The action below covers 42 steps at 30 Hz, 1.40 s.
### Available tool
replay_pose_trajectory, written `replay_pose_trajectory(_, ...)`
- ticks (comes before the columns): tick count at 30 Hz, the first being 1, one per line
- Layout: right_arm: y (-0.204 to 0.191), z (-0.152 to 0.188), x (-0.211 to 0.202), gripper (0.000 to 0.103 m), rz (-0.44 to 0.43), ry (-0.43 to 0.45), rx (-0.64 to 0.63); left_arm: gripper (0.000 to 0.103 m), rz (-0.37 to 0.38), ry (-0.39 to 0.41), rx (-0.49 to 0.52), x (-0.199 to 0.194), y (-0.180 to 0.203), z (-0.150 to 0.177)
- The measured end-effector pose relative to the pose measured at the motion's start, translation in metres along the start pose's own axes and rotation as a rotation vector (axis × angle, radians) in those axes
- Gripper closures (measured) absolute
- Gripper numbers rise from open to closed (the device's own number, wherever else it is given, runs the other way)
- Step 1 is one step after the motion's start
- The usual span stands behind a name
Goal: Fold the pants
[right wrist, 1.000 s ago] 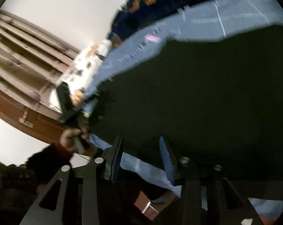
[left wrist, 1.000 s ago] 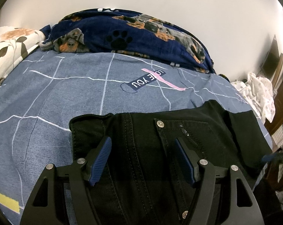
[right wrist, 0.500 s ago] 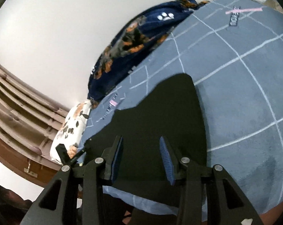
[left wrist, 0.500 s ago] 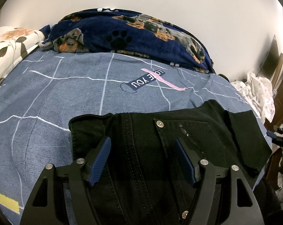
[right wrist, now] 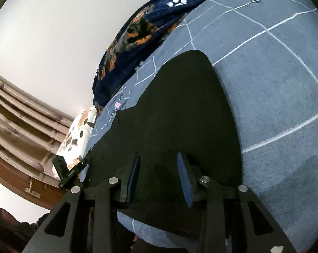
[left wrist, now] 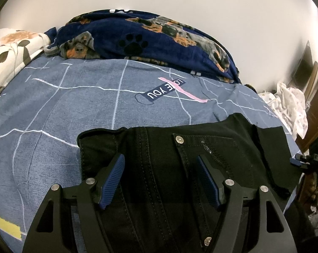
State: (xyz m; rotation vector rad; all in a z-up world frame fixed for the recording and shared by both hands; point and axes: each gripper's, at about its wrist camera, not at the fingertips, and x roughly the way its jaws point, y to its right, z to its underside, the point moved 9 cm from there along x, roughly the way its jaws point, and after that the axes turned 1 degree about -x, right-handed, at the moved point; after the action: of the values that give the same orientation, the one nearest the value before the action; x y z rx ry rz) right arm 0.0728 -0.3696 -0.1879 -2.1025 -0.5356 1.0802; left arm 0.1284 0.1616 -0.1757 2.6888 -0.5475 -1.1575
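On the bed, over a blue bedspread [left wrist: 53, 109] crossed by thin white lines, lie the black jeans [left wrist: 159, 158]. The left wrist view shows their waist end: a riveted pocket [left wrist: 203, 154], double stitched seams and the waistband edge toward the far side, with the garment's long axis running across the picture toward the right. The left tongs [left wrist: 160, 177] hang over this part with their blue-padded fingers spread wide, nothing between them; whether the tips touch the cloth cannot be told.

The right wrist view shows the other stretch of the jeans [right wrist: 180, 116], a plain black panel that narrows to a rounded end pointing away from the camera toward the heaped blanket. The right tongs [right wrist: 159, 177] sit low over the near edge of that panel, fingers apart and gripping nothing.

Beyond the jeans a navy dog-print blanket [left wrist: 150, 35] is piled against the white wall, a floral pillow [left wrist: 13, 48] lies at the left, and a "LOVE YOU" label [left wrist: 165, 91] shows on the bedspread. A white spotted cloth [left wrist: 289, 103] lies heaped off the bed's right side.
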Motion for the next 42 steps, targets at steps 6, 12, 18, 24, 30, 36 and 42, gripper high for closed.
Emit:
replay_pose_trajectory(6, -0.030, -0.040, -0.016, 0.067, -0.037, 0.034, -0.055, 0.033, 0.003, 0.001, -0.002, -0.001, -0.001, 0.000)
replay_pose_trajectory(12, -0.004, -0.086, 0.002, 0.066, 0.062, 0.011, -0.051, 0.033, 0.007, 0.002, -0.004, -0.002, -0.004, 0.000)
replay_pose_trajectory(18, 0.027, -0.097, 0.023, 0.069, 0.093, -0.007, 0.014, 0.032, 0.015, 0.005, -0.012, -0.002, -0.002, -0.001)
replay_pose_trajectory(24, 0.039, -0.091, 0.034, 0.078, 0.113, -0.040, 0.063, 0.032, 0.020, 0.006, -0.016, -0.002, 0.000, -0.001)
replay_pose_trajectory(30, 0.023, -0.100, 0.008, 0.074, 0.052, 0.055, 0.063, 0.032, 0.019, 0.006, -0.014, -0.003, -0.002, 0.000)
replay_pose_trajectory(36, 0.006, -0.069, -0.015, 0.072, -0.002, 0.049, 0.009, 0.032, 0.024, 0.008, -0.017, -0.006, -0.008, 0.001)
replay_pose_trajectory(42, -0.001, -0.080, 0.010, 0.072, 0.125, 0.042, -0.057, 0.032, 0.016, 0.007, -0.007, -0.002, 0.001, -0.001)
